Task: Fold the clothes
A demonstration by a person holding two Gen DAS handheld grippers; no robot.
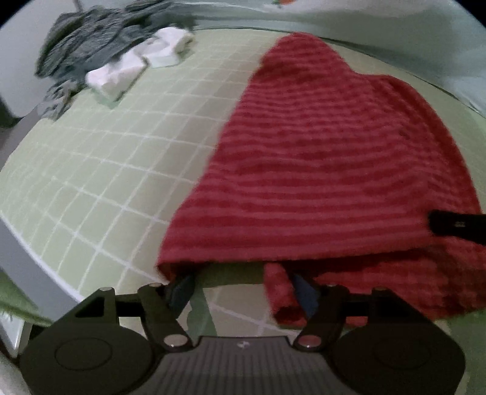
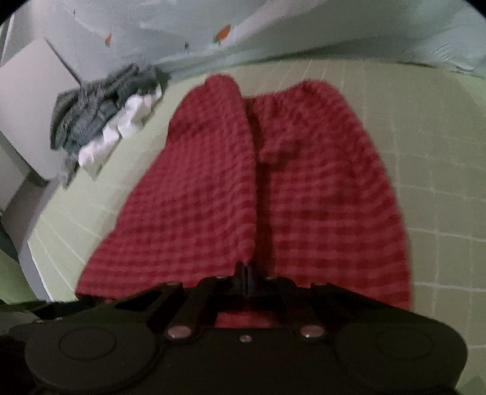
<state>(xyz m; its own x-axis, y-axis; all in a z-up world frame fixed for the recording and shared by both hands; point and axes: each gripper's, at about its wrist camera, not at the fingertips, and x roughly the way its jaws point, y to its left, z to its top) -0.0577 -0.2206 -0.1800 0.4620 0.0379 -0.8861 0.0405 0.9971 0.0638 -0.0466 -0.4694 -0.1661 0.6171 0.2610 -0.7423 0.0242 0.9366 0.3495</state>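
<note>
Red striped towel (image 1: 328, 170): on green gridded surface (image 1: 100, 170), near edge raised. Right gripper (image 2: 246, 278): pinching its edge. Left gripper (image 1: 243, 285): spread beneath. Grey garment (image 1: 91, 42), white cloths (image 1: 136, 60): far corner, well apart.

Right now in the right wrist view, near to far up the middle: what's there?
right hand-held gripper → red striped cloth pinched in it → green grid mat → pale wall

Green gridded mat (image 1: 100, 170) carries red towel (image 1: 319, 170), grey garment (image 1: 91, 39), white cloths (image 1: 121, 73).
</note>
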